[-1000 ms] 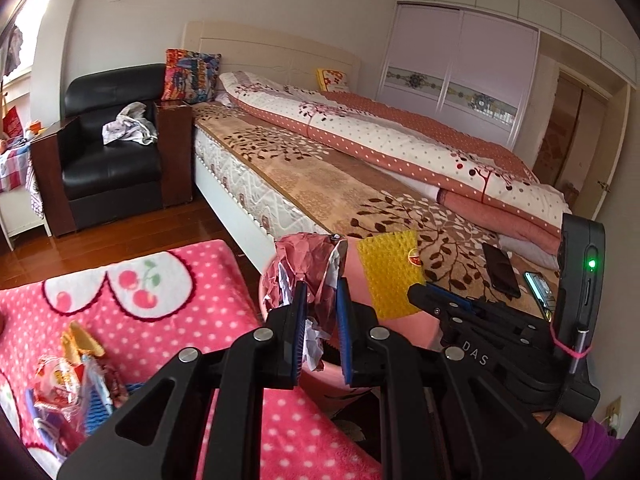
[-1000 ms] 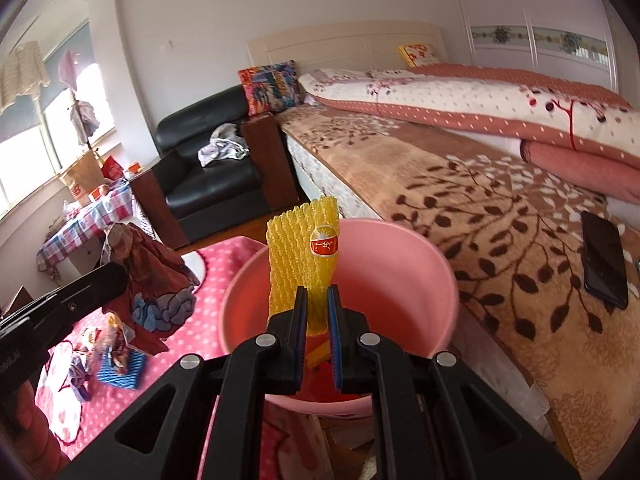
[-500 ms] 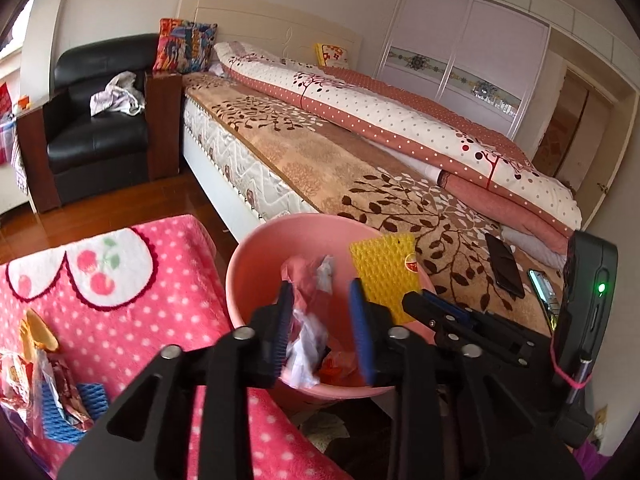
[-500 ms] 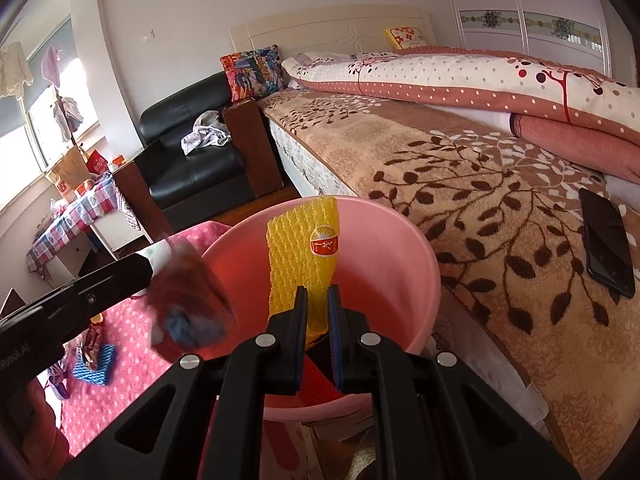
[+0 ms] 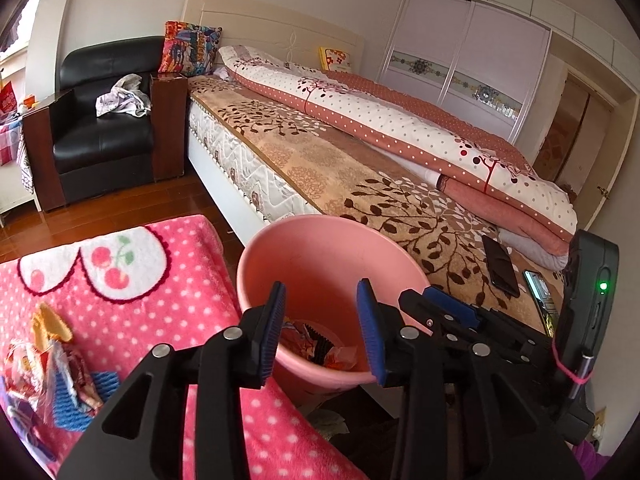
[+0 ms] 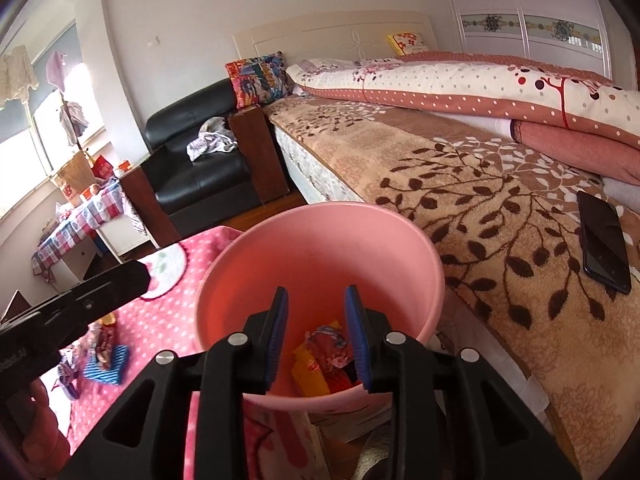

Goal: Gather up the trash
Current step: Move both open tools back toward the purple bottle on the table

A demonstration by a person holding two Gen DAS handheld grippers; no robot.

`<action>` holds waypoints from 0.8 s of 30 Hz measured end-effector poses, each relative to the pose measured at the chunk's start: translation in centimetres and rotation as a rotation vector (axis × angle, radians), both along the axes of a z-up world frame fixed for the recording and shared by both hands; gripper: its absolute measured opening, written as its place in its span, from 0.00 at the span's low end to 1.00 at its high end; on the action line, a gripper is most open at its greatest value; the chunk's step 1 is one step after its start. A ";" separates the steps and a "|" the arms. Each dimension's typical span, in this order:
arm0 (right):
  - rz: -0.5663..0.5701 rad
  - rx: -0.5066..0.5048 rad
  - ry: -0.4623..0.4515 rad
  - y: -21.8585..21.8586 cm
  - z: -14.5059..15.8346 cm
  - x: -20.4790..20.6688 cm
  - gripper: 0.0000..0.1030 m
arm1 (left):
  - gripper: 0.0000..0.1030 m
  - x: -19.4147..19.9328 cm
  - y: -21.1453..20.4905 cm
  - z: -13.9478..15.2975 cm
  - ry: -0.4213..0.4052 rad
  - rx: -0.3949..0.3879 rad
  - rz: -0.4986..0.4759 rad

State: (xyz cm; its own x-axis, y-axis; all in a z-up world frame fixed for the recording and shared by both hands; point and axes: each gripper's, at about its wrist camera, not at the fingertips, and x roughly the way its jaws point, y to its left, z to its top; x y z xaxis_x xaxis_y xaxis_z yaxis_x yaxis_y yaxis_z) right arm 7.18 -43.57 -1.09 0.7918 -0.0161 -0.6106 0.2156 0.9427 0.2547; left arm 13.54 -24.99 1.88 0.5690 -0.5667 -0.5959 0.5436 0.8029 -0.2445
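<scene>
Pink plastic bin [image 6: 320, 248] upright beside the bed, crumpled wrappers [image 6: 324, 356] and yellow foam net in its bottom, more wrappers [image 5: 56, 376] heaped on the pink dotted blanket

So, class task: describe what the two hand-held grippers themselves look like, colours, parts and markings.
Each hand-held gripper, left and right, is black plastic with silver screw heads and ribbed blue pads. The right one carries a black unit with a green light and a pink elastic band. A purple sleeve shows beneath.

The pink bucket [image 6: 320, 256] gapes open-topped with trash only at its bottom, hemmed by the bed [image 6: 480, 208] on one side and the pink blanket [image 5: 132, 304] on the other.
</scene>
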 end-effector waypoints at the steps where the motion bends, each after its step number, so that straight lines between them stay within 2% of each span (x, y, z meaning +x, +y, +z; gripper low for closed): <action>1: 0.005 0.002 -0.008 0.4 0.3 -0.4 0.37 | 0.36 -0.3 0.3 0.1 -0.003 0.003 0.005; 9: 0.097 0.007 -0.041 5.2 2.1 -2.7 0.40 | 0.36 -3.2 4.2 0.8 -0.023 0.044 0.066; 14: 0.156 0.000 -0.042 8.9 2.6 -4.0 0.41 | 0.36 -4.7 7.4 1.0 -0.020 0.071 0.139; 24: 0.265 -0.017 0.004 14.6 1.7 -5.0 0.41 | 0.36 -6.7 13.4 0.1 -0.005 0.126 0.289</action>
State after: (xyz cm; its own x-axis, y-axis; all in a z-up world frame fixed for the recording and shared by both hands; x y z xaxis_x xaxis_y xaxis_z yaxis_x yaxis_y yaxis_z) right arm 2.18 -28.97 0.61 0.7670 0.1817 -0.6154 -0.0387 0.9704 0.2383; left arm 6.82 -11.57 1.95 0.6991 -0.3030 -0.6476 0.2891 0.9482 -0.1315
